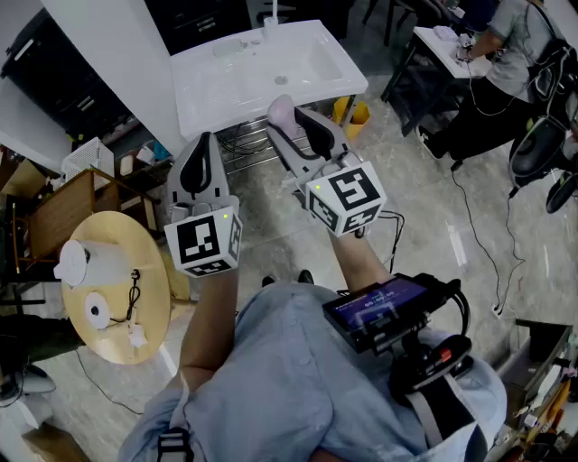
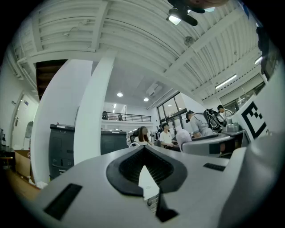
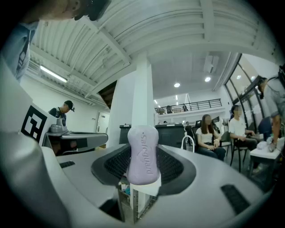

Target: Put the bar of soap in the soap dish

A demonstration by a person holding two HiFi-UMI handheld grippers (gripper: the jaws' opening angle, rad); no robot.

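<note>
My right gripper (image 1: 295,124) is shut on a lilac bar of soap (image 1: 281,115), held in the air just in front of the white sink (image 1: 226,90). In the right gripper view the soap (image 3: 143,153) stands upright between the two black pads (image 3: 176,167), its embossed face towards the camera. My left gripper (image 1: 202,165) hovers beside it at the left, jaws together and empty; the left gripper view shows only a thin gap between its pads (image 2: 129,167). I cannot make out a soap dish in any view.
The sink has a faucet (image 1: 269,20) at its back edge and rests on a wire rack (image 1: 246,143). A round wooden table (image 1: 155,298) with white items stands at the left. A seated person (image 1: 506,54) and cables (image 1: 470,235) are at the right.
</note>
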